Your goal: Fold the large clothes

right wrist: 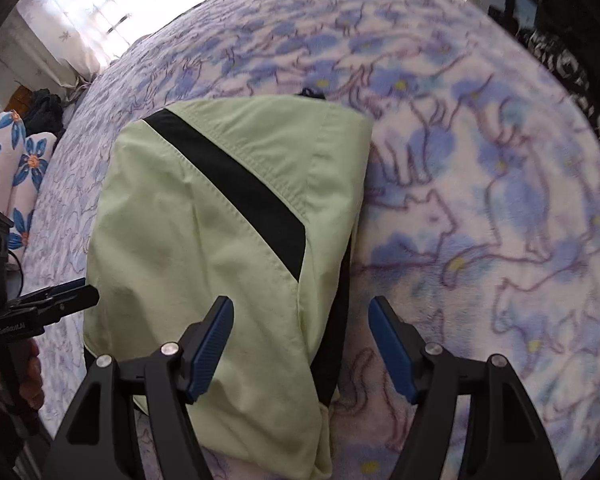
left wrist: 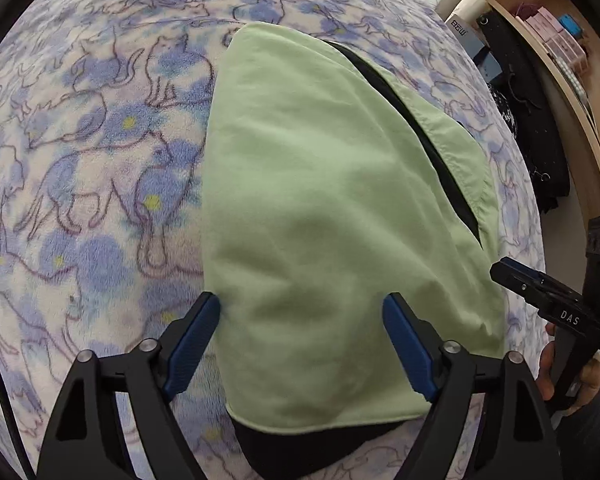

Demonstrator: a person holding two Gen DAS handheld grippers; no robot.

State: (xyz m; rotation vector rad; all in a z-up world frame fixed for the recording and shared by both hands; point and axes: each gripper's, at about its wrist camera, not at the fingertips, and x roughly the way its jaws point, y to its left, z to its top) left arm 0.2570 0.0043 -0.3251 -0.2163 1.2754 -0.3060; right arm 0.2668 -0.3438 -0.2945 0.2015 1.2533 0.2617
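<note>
Left wrist view shows our left gripper [left wrist: 302, 322] with its fingers [left wrist: 194, 344] spread wide above the near edge of the folded light-green garment [left wrist: 324, 200], not pressing it. That garment, with a black stripe [right wrist: 236, 188], lies on the bed's blue cat-print blanket [left wrist: 80, 140]. Our right gripper [right wrist: 302, 330] also has its fingers [right wrist: 392, 344] apart, straddling the garment's right edge, gripping nothing.

Bare blanket [right wrist: 480, 208] flanks the folded garment [right wrist: 220, 240]; a shelf [left wrist: 572, 80] crowds one edge.
</note>
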